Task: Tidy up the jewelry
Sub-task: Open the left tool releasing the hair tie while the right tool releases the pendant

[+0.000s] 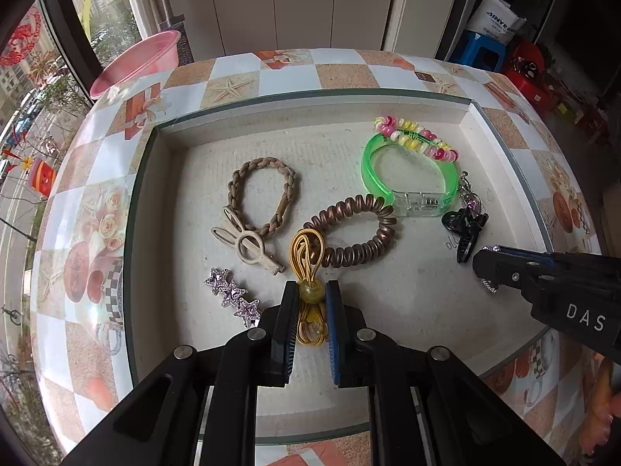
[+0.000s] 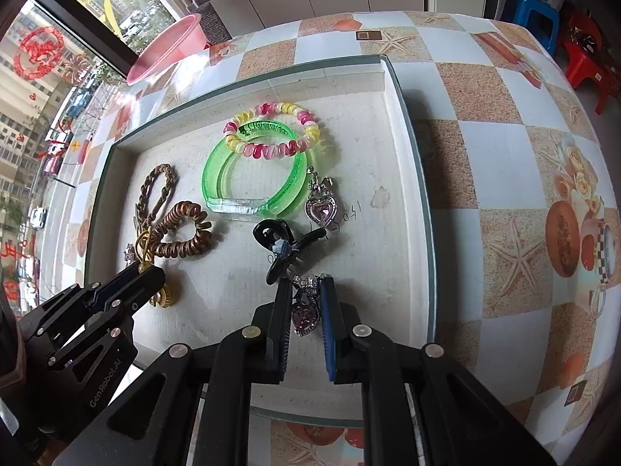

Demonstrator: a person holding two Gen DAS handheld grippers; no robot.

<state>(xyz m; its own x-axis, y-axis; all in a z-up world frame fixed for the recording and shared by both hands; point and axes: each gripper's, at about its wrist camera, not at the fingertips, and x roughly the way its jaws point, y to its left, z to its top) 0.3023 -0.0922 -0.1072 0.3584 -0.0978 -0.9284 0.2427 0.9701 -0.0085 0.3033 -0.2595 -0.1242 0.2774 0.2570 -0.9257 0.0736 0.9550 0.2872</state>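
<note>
Most pieces already lie in the tray, while the left gripper clamps a gold hair tie and the right gripper a heart pendant, both near its front edge, not yet set down.

This looks like a lived-in flat high up in a city block. The surface wears a homely oilcloth printed with starfish, roses and fruit. A pink plastic basin sits by a large window with red paper cut-outs stuck on the glass and tower blocks outside. Pale cupboard doors line the back wall, with blue and red plastic stools nearby.
</note>
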